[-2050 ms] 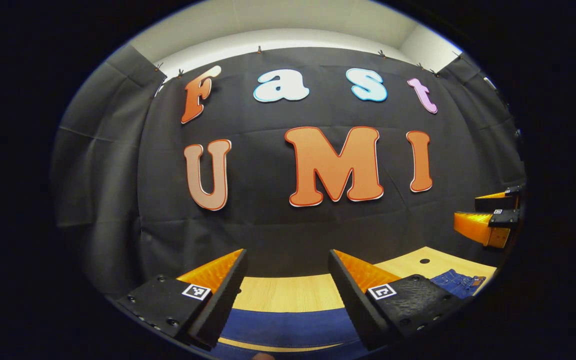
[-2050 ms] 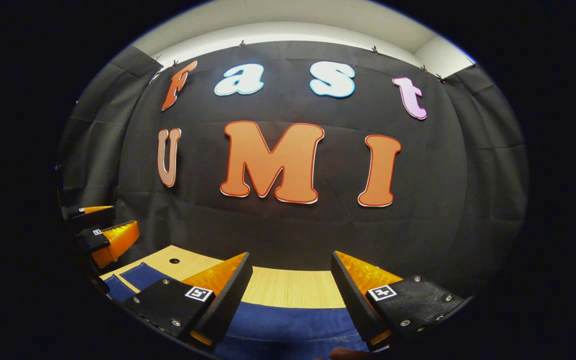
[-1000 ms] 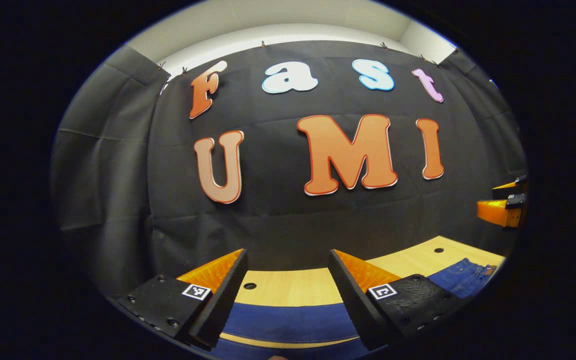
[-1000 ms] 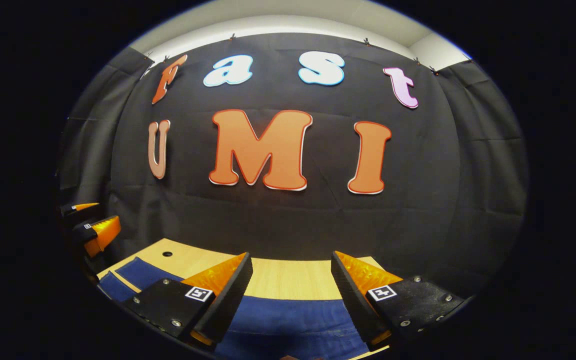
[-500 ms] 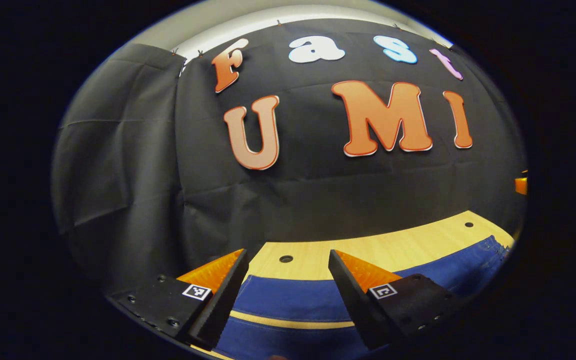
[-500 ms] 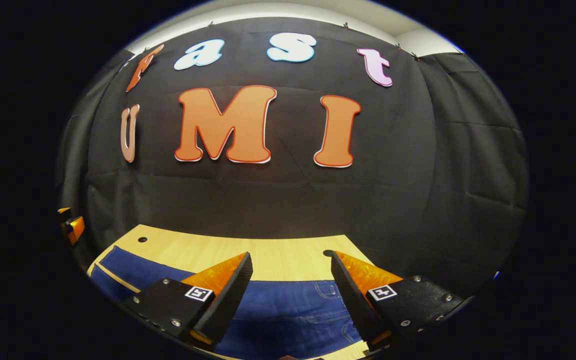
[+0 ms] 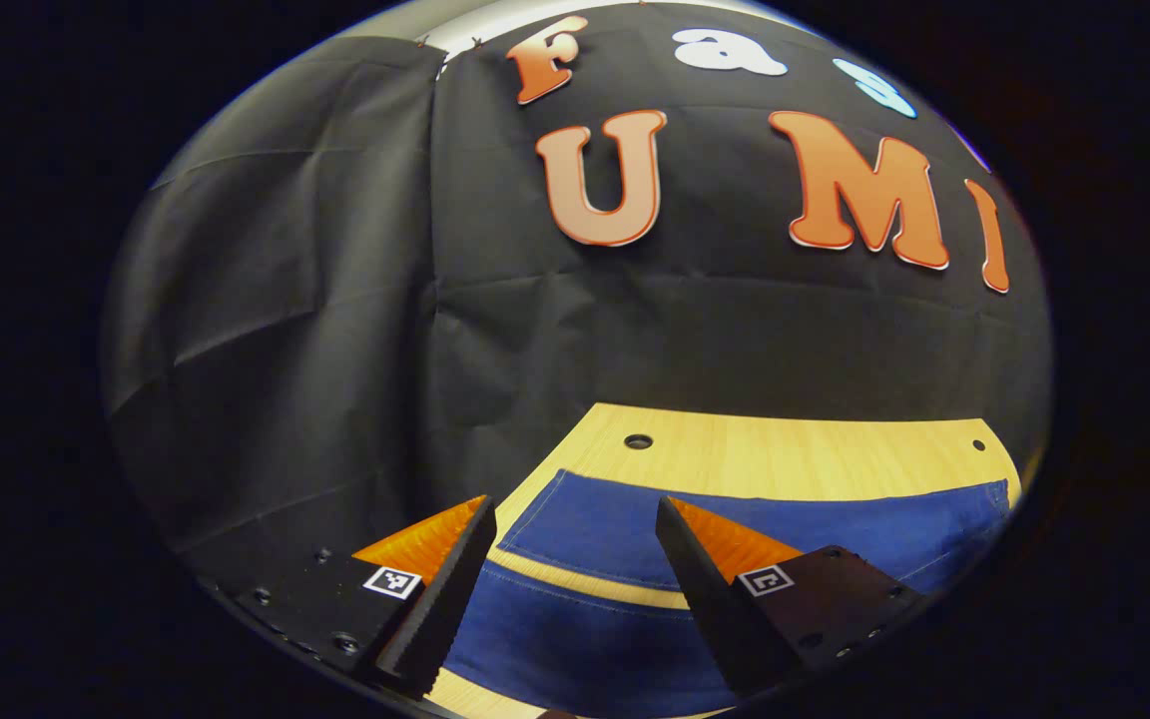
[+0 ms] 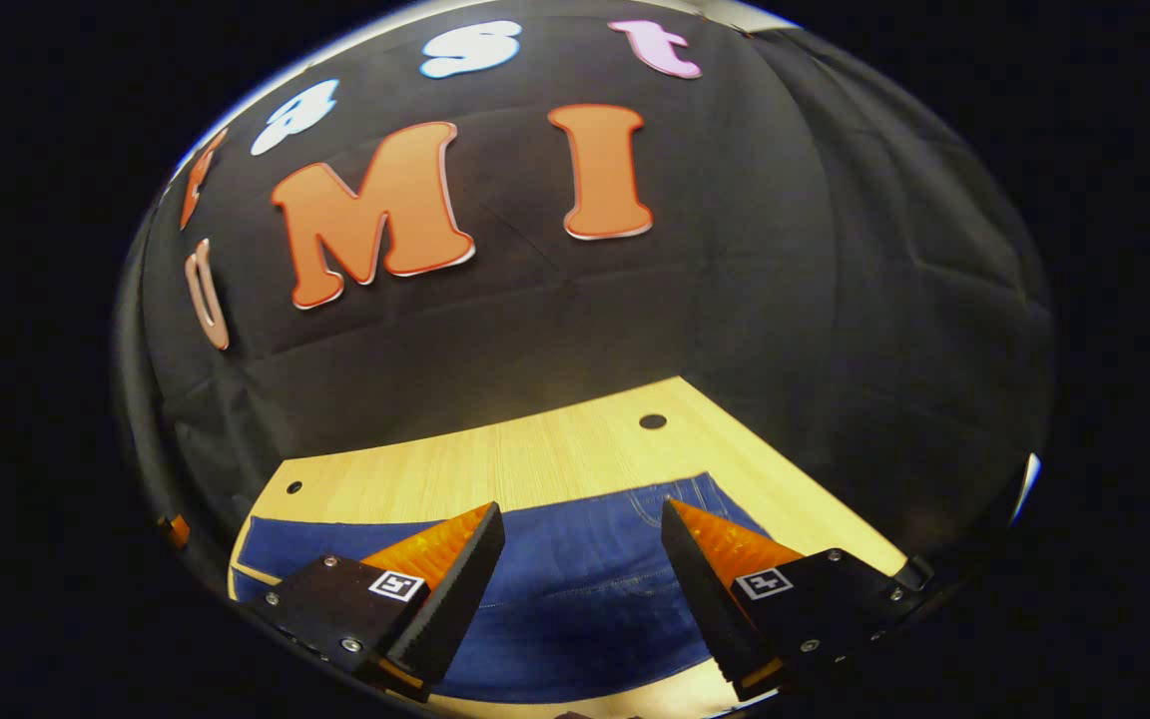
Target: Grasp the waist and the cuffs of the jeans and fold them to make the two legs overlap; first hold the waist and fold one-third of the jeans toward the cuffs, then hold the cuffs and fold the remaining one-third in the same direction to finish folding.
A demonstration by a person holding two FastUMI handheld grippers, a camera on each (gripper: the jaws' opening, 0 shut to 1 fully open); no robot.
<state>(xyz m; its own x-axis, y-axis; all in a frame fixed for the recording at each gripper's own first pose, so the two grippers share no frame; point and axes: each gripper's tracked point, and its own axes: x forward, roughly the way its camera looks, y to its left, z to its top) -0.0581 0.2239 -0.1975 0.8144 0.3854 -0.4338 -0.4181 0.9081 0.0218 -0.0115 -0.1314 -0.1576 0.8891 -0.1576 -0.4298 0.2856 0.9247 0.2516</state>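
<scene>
jeans [image 7: 585, 639] lie flat on the table [image 7: 785, 454], legs apart, so we figure nothing's folded yet. left gripper [image 7: 575, 589] and right gripper [image 8: 580, 589] hover over them, jaws wide, holding nothing.

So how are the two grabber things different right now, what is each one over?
The left gripper hangs over the cuff end of the jeans, where two legs lie apart with a strip of table between them. The right gripper hangs over the wider waist end, where pocket stitching shows near the table's corner. What they share: both are open, holding nothing, above the flat, unfolded jeans.
</scene>
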